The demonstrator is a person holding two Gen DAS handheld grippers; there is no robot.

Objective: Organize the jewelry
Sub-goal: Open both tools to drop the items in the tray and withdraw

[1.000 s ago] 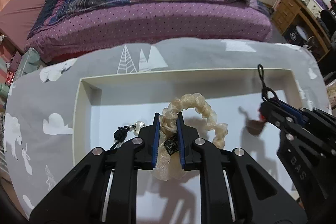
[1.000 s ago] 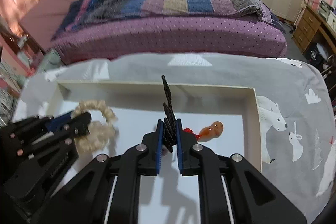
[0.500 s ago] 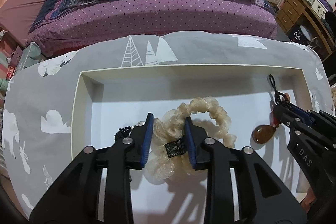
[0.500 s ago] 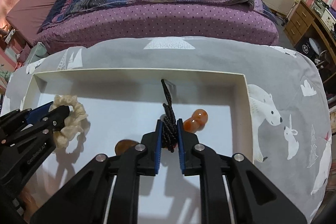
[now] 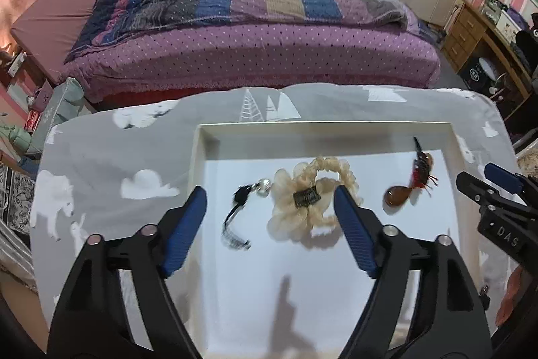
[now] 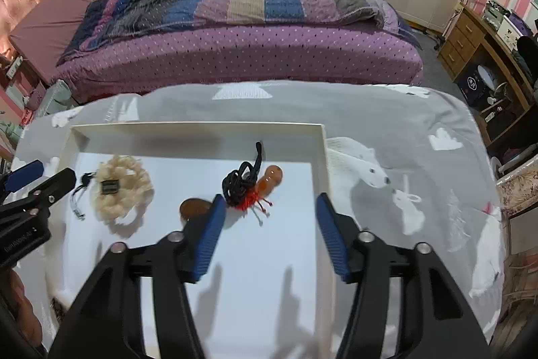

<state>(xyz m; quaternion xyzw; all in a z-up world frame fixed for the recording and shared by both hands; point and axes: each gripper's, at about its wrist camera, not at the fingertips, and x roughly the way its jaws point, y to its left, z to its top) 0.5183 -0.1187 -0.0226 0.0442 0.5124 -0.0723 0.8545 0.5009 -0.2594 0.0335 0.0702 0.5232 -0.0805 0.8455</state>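
Left wrist view: the left gripper point(image 5: 269, 201) has just been opening, and its jaws now stand wide apart with nothing pressed between them. The cream scrunchie point(image 5: 311, 202) it pinched a second ago lies loose on the floor of the white tray point(image 5: 322, 127), between and beyond the blue pads but apart from both. Just left of it sits a small black cord charm point(image 5: 240, 207) with a silvery bead. Farther right lies the amber pendant point(image 5: 398, 196) with its red and black cord, and the right gripper point(image 5: 494, 187) shows at the frame's edge. The gripper also looks higher above the tray than half a second ago.

Right wrist view: the right gripper point(image 6: 269, 214) has likewise just been opening; its jaws are apart and empty. The black cord point(image 6: 240, 182) it clamped a second ago now rests coiled on the tray point(image 6: 198, 127), touching the amber pendant point(image 6: 270, 179) (a second brown piece point(image 6: 193, 207) peeks out behind the left pad). The scrunchie point(image 6: 121, 190) lies well to the left, near the left gripper point(image 6: 40, 180).

Both pieces have been let go inside the tray, so this placement looks finished; more jewelry, if any remains, would come next.
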